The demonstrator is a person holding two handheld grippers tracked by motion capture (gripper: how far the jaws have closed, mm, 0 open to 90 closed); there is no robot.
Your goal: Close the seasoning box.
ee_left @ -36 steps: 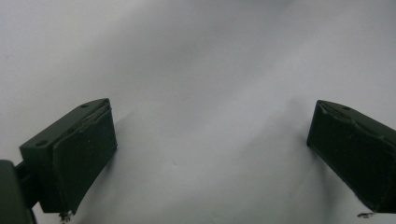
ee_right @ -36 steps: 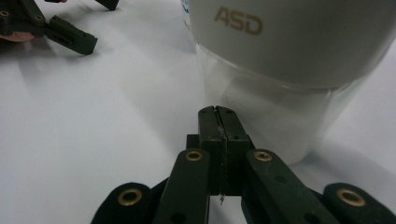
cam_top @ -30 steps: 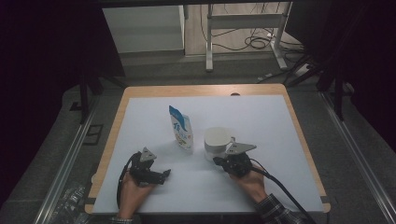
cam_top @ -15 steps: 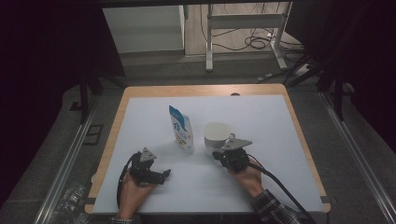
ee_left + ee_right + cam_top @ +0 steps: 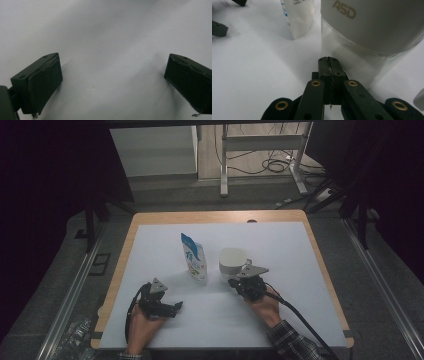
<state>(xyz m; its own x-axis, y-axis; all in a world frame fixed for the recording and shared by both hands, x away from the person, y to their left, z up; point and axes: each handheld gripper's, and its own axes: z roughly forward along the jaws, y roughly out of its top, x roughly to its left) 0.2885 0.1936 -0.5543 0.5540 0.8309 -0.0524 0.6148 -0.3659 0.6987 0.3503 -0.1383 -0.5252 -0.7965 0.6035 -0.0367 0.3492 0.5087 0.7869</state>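
Note:
A clear jar (image 5: pixel 233 264) with a white lid marked "ASD" (image 5: pixel 372 32) stands mid-table. Left of it is an upright blue-and-white pouch (image 5: pixel 194 262) (image 5: pixel 298 15). My right gripper (image 5: pixel 235 281) (image 5: pixel 328 60) is shut with nothing between its pads, and its tips are close to the jar's near side, just short of the clear wall. At the front left, my left gripper (image 5: pixel 175 307) (image 5: pixel 112 82) rests low over the white cover, open wide, with only bare surface between its fingers (image 5: pixel 41 82). Its jaws also appear far off in the right gripper view (image 5: pixel 219 27).
A white cover (image 5: pixel 300 270) lies on the wooden table, whose edge (image 5: pixel 125 255) shows around it. Cables trail from both grippers toward the front edge. Beyond the table are a dark floor, metal frame legs (image 5: pixel 225 165) and loose cables.
My right gripper has edged slightly forward toward the jar, still shut. The left gripper has stayed where it was.

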